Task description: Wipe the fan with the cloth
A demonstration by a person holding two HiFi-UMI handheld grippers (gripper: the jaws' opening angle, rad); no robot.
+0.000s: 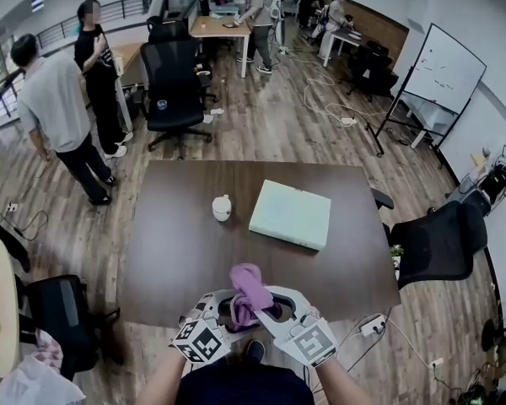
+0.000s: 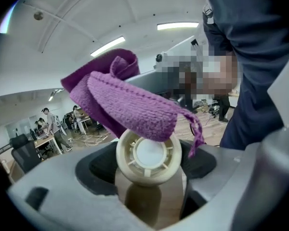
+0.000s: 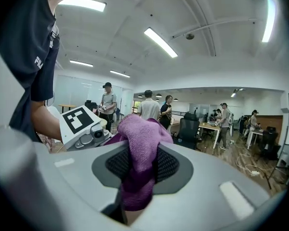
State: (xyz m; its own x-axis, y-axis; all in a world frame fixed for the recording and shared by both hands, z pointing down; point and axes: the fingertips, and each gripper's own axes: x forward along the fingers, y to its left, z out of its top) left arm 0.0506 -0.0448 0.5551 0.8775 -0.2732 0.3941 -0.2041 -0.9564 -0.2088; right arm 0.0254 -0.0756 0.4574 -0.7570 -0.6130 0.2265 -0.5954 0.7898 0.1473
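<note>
A purple cloth point(image 1: 251, 287) is bunched up between my two grippers, just over the near edge of the dark brown table point(image 1: 177, 260). In the right gripper view my right gripper point(image 3: 140, 174) is shut on the cloth point(image 3: 143, 143), which stands up from between the pads. My left gripper point(image 2: 149, 165) is shut on a small cream round fan point(image 2: 149, 155) with a spoked hub. The cloth point(image 2: 127, 105) lies draped over the fan's top. In the head view the left gripper point(image 1: 225, 310) and right gripper point(image 1: 274, 309) nearly touch, and the cloth hides the fan.
A pale green flat box point(image 1: 290, 214) and a small white rounded object point(image 1: 222, 207) lie mid-table. Black office chairs stand at the right point(image 1: 438, 243) and beyond the table point(image 1: 173, 91). Several people stand at the back left point(image 1: 63, 116).
</note>
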